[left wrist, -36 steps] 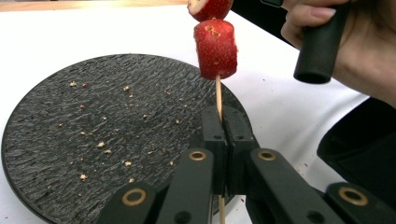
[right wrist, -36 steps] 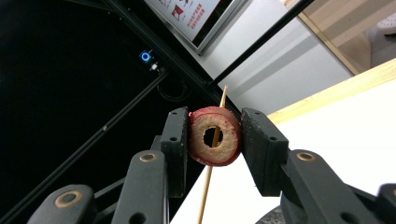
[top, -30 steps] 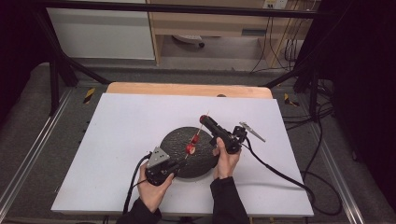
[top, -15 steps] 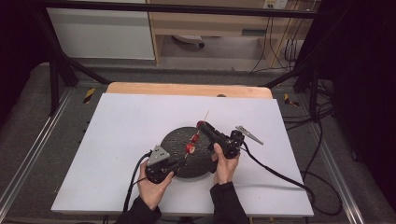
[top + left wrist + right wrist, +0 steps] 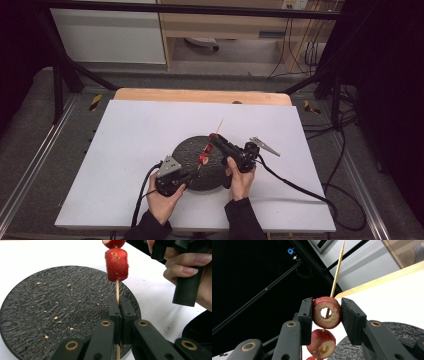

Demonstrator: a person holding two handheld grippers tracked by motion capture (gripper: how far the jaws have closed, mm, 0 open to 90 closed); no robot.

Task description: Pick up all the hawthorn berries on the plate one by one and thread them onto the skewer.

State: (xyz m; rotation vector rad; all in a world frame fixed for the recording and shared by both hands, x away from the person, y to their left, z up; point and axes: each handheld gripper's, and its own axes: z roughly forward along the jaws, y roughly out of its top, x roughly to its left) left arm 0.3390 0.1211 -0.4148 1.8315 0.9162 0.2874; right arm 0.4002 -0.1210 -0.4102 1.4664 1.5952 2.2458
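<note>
**Fruit pieces threaded on a skewer above the black plate**

No brand, label or readable writing shows on anything here.

The landmark is the round black plate [image 5: 200, 162] with a rough, rippled face, lying on the white bench [image 5: 125, 140]. Crumbs are scattered over the plate's surface.

The left hand-held gripper [image 5: 186, 176] sits at the plate's near-left edge, its jaws closed tight on the lower end of a thin wooden skewer [image 5: 117, 291]. From that grip the skewer rises over the plate, slanting away toward the plate's far side, where its bare tip [image 5: 220, 121] points past the rim.

The right hand-held gripper [image 5: 214, 138] reaches in over the plate's right half. Its jaws are clamped, one on each side, around a red ring-shaped fruit slice [image 5: 327, 312] with a pale inside and a hole through which the skewer passes. Just below that slice on the skewer sits a second red piece [image 5: 322, 343], and the edge of a third shows beneath it. In the left gripper view the lowest piece [image 5: 116, 264] hangs above the plate, apart from the left jaws.
</note>
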